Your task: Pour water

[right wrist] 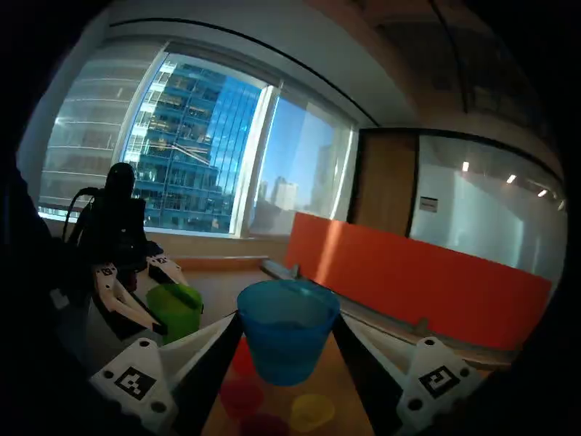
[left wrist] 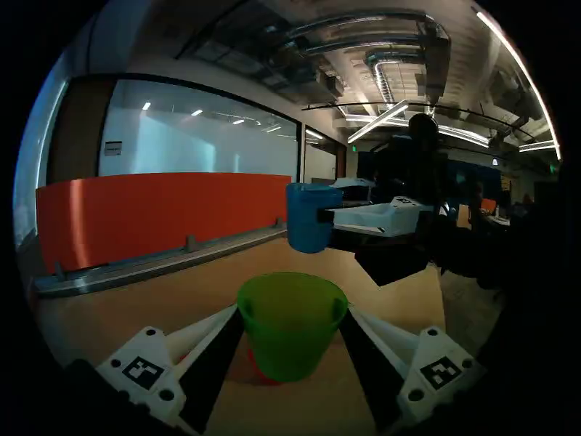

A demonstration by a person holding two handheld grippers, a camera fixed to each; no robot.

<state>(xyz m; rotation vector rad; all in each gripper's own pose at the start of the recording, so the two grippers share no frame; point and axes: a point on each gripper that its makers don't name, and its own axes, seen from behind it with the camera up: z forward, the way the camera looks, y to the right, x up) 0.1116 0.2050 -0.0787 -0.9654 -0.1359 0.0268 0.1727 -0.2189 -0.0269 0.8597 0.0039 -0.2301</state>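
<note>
In the left gripper view my left gripper (left wrist: pixel 293 320) is shut on a green cup (left wrist: pixel 293 325), held upright above the wooden table (left wrist: pixel 181 298). Farther off, the right gripper (left wrist: pixel 330 221) holds a blue cup (left wrist: pixel 311 216), also upright, above and behind the green one. In the right gripper view my right gripper (right wrist: pixel 287 330) is shut on the blue cup (right wrist: pixel 287 330), upright. To its left the left gripper (right wrist: pixel 156 309) grips the green cup (right wrist: pixel 176 309). I cannot tell whether either cup holds water.
Red and yellow cups (right wrist: pixel 312 410) lie on the table below the blue cup. A red cup (left wrist: pixel 256 367) shows under the green cup. An orange wall panel (left wrist: pixel 145 211) and a metal rail (left wrist: pixel 167 258) border the table's far edge. A window (right wrist: pixel 196 152) is behind.
</note>
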